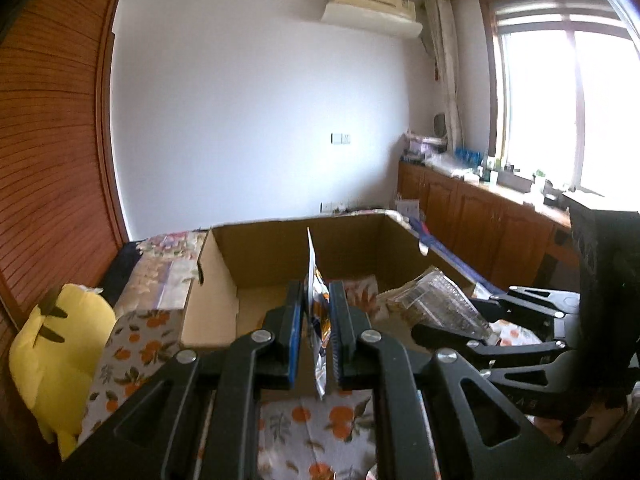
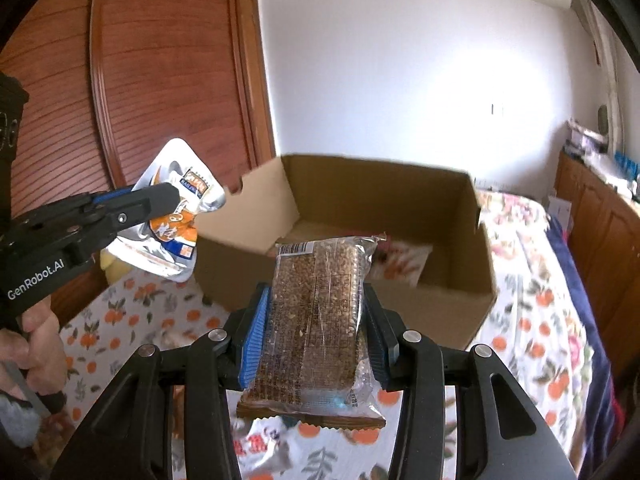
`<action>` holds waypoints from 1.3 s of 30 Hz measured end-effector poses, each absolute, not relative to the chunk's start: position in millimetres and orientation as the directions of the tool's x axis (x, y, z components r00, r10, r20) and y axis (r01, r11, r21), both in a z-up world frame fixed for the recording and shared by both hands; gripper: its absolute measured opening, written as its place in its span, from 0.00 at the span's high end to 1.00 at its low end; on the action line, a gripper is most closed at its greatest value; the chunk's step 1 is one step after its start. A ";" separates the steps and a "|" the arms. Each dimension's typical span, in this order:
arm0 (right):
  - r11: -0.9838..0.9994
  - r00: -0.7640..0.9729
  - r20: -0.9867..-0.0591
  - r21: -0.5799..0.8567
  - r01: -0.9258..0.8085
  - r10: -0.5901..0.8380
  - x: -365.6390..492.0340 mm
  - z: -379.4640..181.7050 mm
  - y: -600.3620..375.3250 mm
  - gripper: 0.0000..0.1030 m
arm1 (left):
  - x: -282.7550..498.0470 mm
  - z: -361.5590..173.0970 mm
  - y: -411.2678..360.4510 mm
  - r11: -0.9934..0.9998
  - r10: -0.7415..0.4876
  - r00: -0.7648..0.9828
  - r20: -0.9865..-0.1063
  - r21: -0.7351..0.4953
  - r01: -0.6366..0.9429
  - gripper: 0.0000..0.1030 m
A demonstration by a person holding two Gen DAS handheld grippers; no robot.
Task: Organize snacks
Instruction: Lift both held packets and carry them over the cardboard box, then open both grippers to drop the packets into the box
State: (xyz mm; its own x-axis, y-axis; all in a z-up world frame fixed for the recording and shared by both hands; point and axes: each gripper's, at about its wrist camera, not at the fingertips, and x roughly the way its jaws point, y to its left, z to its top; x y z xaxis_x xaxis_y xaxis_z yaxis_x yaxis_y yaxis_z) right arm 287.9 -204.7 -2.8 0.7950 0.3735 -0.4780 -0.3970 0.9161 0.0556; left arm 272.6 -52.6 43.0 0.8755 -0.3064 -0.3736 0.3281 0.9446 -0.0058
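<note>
With the left hand-held gripper [image 1: 316, 316] clamped on the foil pouch [image 1: 318, 312] and the right hand-held gripper [image 2: 316, 328] squeezing the grain bar [image 2: 316, 312], carry both over the cardboard box [image 2: 440, 292] rim before releasing.

We've got both grippers up in the air side by side. Our left gripper [image 1: 316, 328] is clamped tight, its two black fingers nearly meeting on the thin foil snack pouch [image 2: 176, 216], which stands on edge between the pads. Seen from the right wrist camera, that left gripper reaches in from the left edge, tilted slightly upward, and the person's hand [image 2: 36, 344] is wrapped around its handle below. Our right gripper [image 2: 316, 328] sits partly spread, blue-edged pads pressing both long sides of the clear-wrapped seed bar [image 2: 316, 304], pointing forward and slightly down.
</note>
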 end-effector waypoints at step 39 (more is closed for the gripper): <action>0.924 0.827 -0.419 0.096 -0.369 0.374 368.1 -10.2 -215.2 0.57 | 379.7 -16.1 -53.1 0.945 -0.319 0.840 -0.439 -0.077 0.319 0.91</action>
State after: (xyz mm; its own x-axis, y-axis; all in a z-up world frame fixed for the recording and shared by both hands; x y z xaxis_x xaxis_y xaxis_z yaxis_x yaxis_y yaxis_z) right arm 368.1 -215.2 -10.2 0.8273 0.3739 -0.4192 -0.3690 0.9244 0.0964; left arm 379.7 -53.1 -16.1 0.8396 -0.3195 -0.4394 0.3190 0.9446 -0.0773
